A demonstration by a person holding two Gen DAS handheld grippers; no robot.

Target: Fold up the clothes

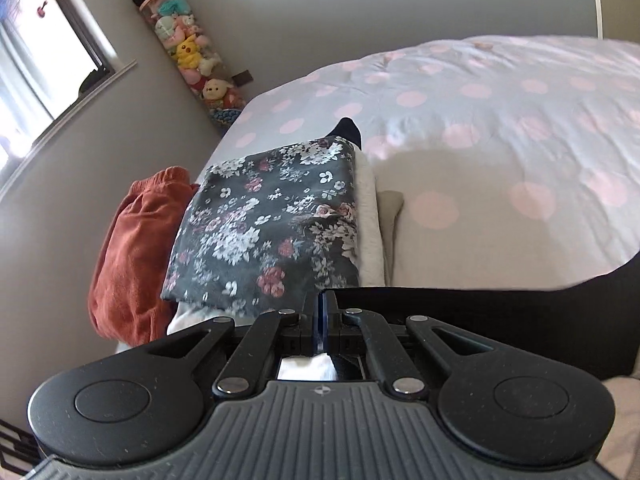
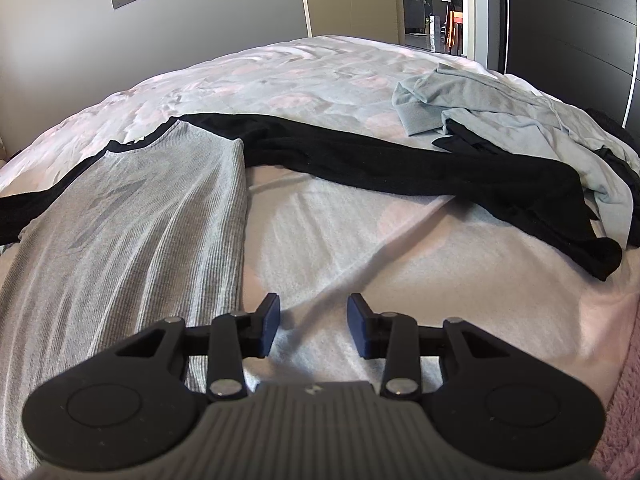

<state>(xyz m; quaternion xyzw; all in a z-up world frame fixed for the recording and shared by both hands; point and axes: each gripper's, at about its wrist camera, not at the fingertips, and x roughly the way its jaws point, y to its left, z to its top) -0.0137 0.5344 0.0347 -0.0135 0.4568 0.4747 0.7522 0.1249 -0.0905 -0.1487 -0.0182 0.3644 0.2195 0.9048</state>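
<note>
In the left wrist view my left gripper (image 1: 323,300) is shut, its blue pads pressed together, with black cloth (image 1: 500,332) stretching off to the right of it; whether the pads pinch that cloth I cannot tell. Ahead lies a stack of folded clothes topped by a dark floral piece (image 1: 268,224). In the right wrist view my right gripper (image 2: 313,320) is open and empty, low over the bed. A grey ribbed top with black sleeves (image 2: 132,216) lies flat to its left. One black sleeve (image 2: 420,168) stretches across to the right.
A rust-orange garment (image 1: 136,248) sits left of the stack at the bed's edge. A crumpled light blue garment (image 2: 492,108) lies at the far right of the polka-dot bed cover (image 1: 500,128). Stuffed toys (image 1: 188,52) hang in the corner. A doorway (image 2: 432,0) opens behind.
</note>
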